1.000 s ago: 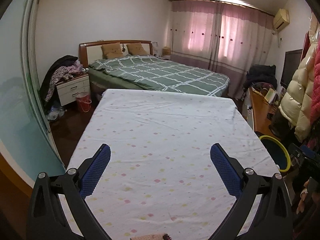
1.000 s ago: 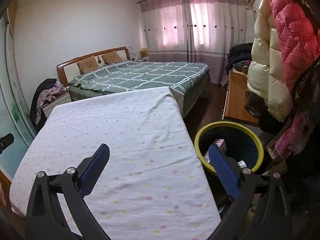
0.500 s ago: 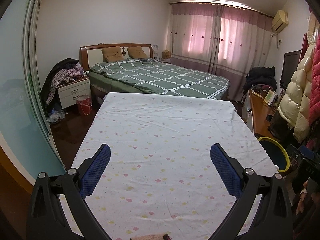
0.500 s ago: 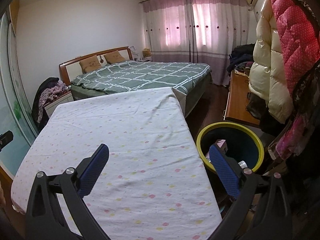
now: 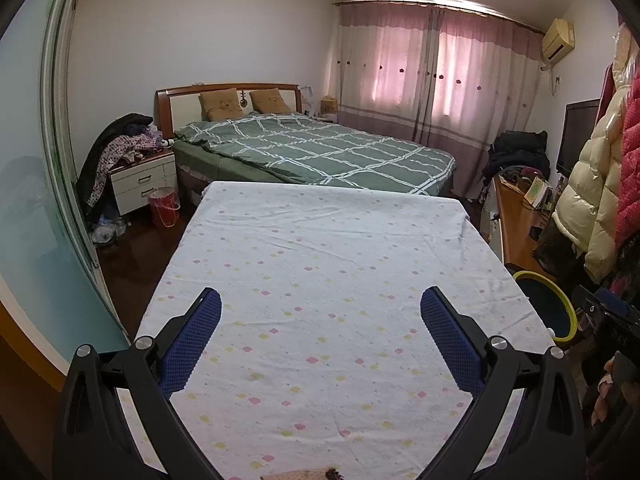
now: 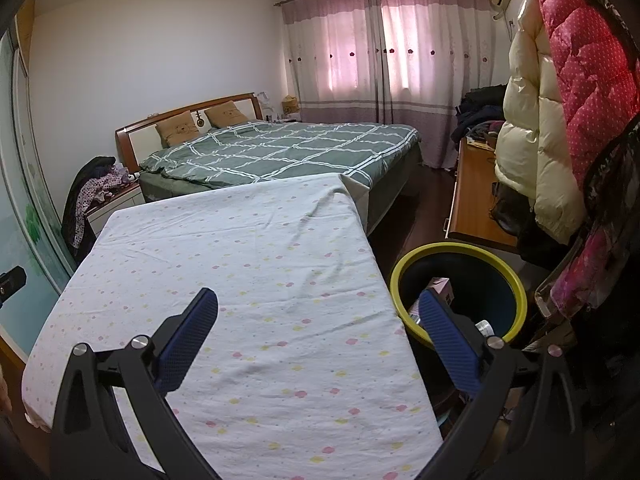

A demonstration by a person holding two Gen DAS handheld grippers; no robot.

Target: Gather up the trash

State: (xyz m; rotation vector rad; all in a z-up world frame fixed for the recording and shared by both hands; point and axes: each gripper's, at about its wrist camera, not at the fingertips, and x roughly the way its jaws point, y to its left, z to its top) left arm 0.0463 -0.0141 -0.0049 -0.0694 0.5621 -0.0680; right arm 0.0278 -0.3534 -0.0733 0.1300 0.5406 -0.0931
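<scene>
A dark bin with a yellow-green rim (image 6: 456, 292) stands on the floor at the right edge of the cloth-covered table (image 6: 256, 264). A pink box (image 6: 442, 286) and other items lie inside it. The bin's rim also shows at the right of the left wrist view (image 5: 546, 300). My right gripper (image 6: 318, 330) is open and empty, above the table's right front part, its right finger over the bin's rim. My left gripper (image 5: 320, 330) is open and empty above the table's front middle (image 5: 320, 264). No loose trash shows on the cloth.
A bed with a green checked cover (image 5: 316, 152) lies beyond the table. A nightstand piled with clothes (image 5: 140, 176) and a red bucket (image 5: 163, 206) are at far left. A wooden desk (image 6: 476, 192) and hanging coats (image 6: 552, 120) crowd the right. A glass sliding door (image 5: 36, 200) runs along the left.
Both views have pulled back and risen slightly, so more of the table shows. Both grippers stay open and empty.
</scene>
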